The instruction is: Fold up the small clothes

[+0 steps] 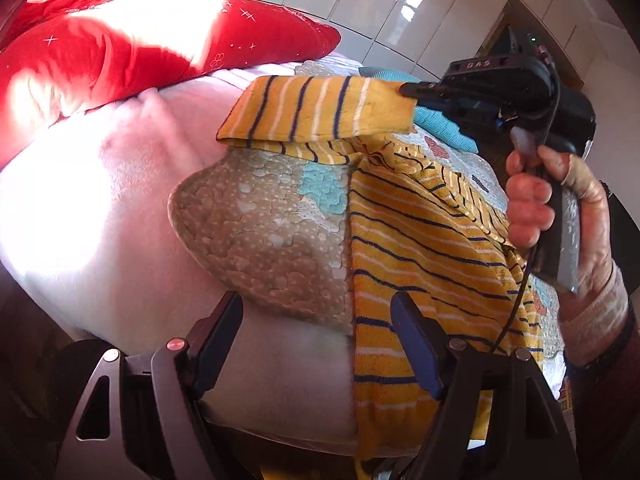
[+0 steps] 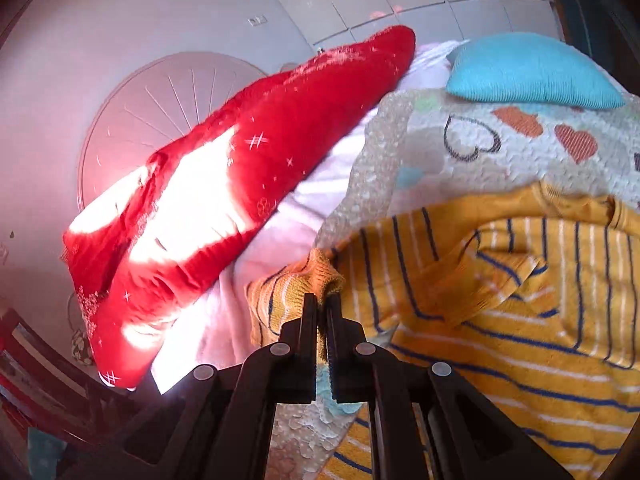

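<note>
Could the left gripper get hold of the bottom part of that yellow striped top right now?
Probably yes: the left gripper is open, and the yellow striped top's hem lies flat right by its fingers with nothing covering it.

place: home bedroom — bed | red quilt (image 1: pixel 132 40) | blue pillow (image 2: pixel 532 70) | glossy wardrobe doors (image 1: pixel 400 12)

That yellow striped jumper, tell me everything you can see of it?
The yellow striped jumper looks knitted, with thin navy and white stripes and a plain ribbed cuff. It lies rumpled on the heart-patterned quilt. One sleeve is lifted across, its cuff pinched in the right hand-held gripper. The left hand-held gripper hovers open at its edge.
</note>
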Demonstrator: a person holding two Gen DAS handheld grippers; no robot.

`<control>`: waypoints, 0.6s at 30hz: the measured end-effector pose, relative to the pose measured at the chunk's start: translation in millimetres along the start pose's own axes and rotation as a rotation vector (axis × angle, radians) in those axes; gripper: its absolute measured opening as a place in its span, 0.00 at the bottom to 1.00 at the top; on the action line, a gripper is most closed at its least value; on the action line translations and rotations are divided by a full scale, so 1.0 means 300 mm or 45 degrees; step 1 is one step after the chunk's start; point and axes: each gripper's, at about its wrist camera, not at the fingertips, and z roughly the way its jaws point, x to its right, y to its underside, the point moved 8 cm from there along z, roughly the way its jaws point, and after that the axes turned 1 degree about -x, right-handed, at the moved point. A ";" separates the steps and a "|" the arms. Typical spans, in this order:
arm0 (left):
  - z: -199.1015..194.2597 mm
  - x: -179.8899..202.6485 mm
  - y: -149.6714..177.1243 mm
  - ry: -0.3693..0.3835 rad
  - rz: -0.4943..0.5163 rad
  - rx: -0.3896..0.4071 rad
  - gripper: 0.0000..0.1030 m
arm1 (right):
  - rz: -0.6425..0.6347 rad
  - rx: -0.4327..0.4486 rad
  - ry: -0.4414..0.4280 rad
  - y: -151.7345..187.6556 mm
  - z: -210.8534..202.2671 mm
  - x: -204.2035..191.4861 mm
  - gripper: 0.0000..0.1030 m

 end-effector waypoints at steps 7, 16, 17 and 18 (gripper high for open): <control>0.007 0.070 -0.015 0.042 0.044 -0.008 0.73 | 0.150 0.174 0.294 -0.106 -0.386 0.418 0.05; 0.087 0.167 0.000 0.046 0.122 -0.091 0.73 | 0.518 -0.016 0.632 0.104 -0.473 1.093 0.08; 0.095 0.176 0.001 0.040 0.132 -0.100 0.73 | 0.539 0.010 0.641 0.116 -0.489 1.117 0.08; 0.101 0.183 0.002 0.035 0.143 -0.107 0.73 | 0.552 0.052 0.630 0.121 -0.512 1.127 0.10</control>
